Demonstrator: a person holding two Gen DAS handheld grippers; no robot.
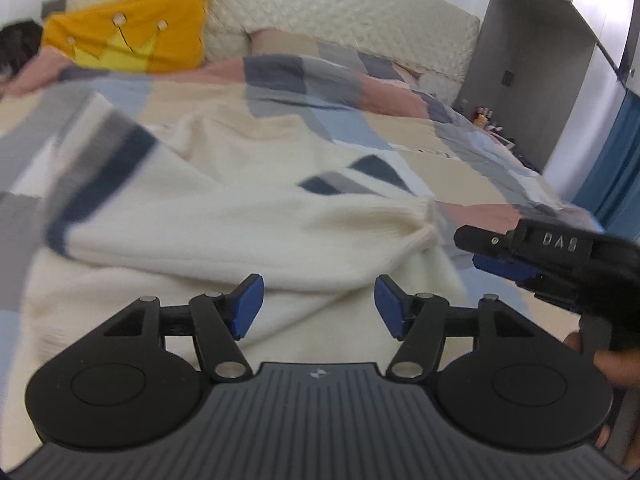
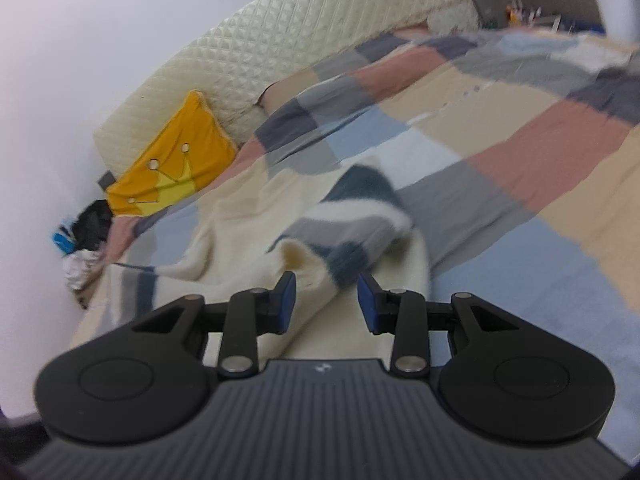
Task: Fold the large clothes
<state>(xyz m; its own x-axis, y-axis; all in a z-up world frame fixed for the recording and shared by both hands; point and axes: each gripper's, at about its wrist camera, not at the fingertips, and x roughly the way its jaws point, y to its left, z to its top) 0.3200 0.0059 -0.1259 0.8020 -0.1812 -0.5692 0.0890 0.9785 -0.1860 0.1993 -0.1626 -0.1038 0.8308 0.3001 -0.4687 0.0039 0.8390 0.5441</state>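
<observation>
A cream knit sweater with navy and grey stripes lies crumpled on the bed, one sleeve folded across its body. My left gripper is open just above the sweater's near part, holding nothing. My right gripper is open, its blue pads on either side of a striped sleeve end without closing on it. In the left wrist view the right gripper shows at the right, next to the sweater's bunched cuff.
The bed is covered by a checked quilt of pink, blue, grey and beige. A yellow crown pillow leans on the quilted cream headboard. A grey cabinet and blue curtain stand at the right.
</observation>
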